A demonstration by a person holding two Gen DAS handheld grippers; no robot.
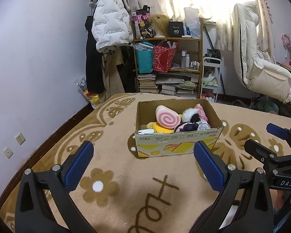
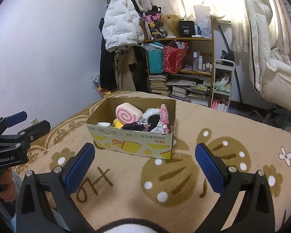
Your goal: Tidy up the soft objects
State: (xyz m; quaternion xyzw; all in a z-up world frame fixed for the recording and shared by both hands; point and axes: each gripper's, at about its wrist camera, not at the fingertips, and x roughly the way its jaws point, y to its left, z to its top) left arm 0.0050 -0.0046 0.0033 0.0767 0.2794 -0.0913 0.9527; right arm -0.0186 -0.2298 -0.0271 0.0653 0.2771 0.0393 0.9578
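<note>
An open cardboard box (image 1: 176, 144) (image 2: 133, 143) stands on a beige flowered blanket. Inside lie soft toys: a pink swirl-roll plush (image 1: 167, 118) (image 2: 127, 114), a yellow plush (image 1: 158, 127) (image 2: 118, 123), a white and black furry toy (image 1: 190, 114) (image 2: 152, 114), a dark purple plush (image 1: 188, 127) (image 2: 134, 126) and a pink item (image 1: 201, 112) (image 2: 164, 114). My left gripper (image 1: 143, 162) (image 2: 27, 120) hovers open, short of the box, with nothing between its fingers. At the same distance, my right gripper (image 2: 145, 164) (image 1: 261, 136) is open and holds nothing too.
The blanket (image 1: 126, 174) (image 2: 184, 174) covers a bed that fills the foreground. Behind it stand a wooden shelf (image 1: 167, 58) (image 2: 179, 58) with bags, bottles and stacked books, a coat rack with a white jacket (image 1: 110, 19) (image 2: 122, 21), a white cart and a padded chair (image 1: 261, 64).
</note>
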